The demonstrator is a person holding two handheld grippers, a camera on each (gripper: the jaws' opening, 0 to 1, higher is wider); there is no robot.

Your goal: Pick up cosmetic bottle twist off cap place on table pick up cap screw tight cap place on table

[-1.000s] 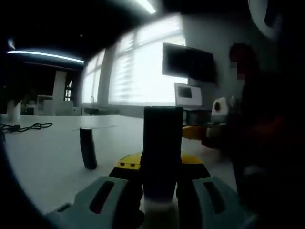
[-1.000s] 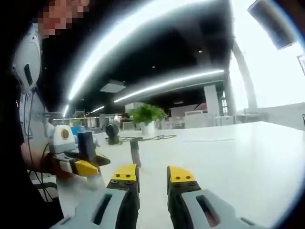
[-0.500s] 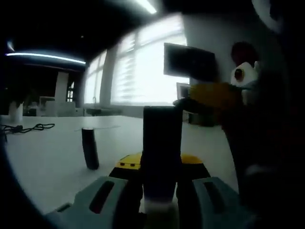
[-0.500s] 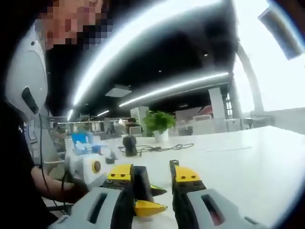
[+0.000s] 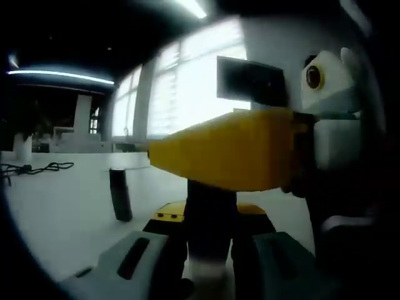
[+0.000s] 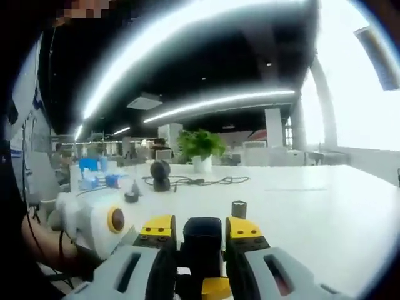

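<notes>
My left gripper (image 5: 211, 219) is shut on a dark cosmetic bottle (image 5: 212, 203), held upright between its jaws above the white table (image 5: 56, 206). My right gripper (image 5: 187, 155) reaches in from the right, and its yellow jaw crosses in front of the bottle's top and hides it. In the right gripper view, the right gripper (image 6: 201, 228) stands open with one jaw on each side of the bottle's dark top (image 6: 202, 240). The left gripper (image 6: 215, 289) shows below it. A slim dark cylinder (image 5: 120, 194) (image 6: 239, 208) stands alone on the table further out.
A potted plant (image 6: 201, 147), a black cable (image 6: 200, 181), a dark round device (image 6: 160, 172) and blue items (image 6: 94, 167) sit at the table's far side. Another cable (image 5: 37, 167) lies far left. A dark screen (image 5: 250, 81) hangs on the wall. A person is close by.
My right gripper has swung in toward the left gripper and now straddles the top of the held bottle. The left gripper has kept the bottle nearly still.
</notes>
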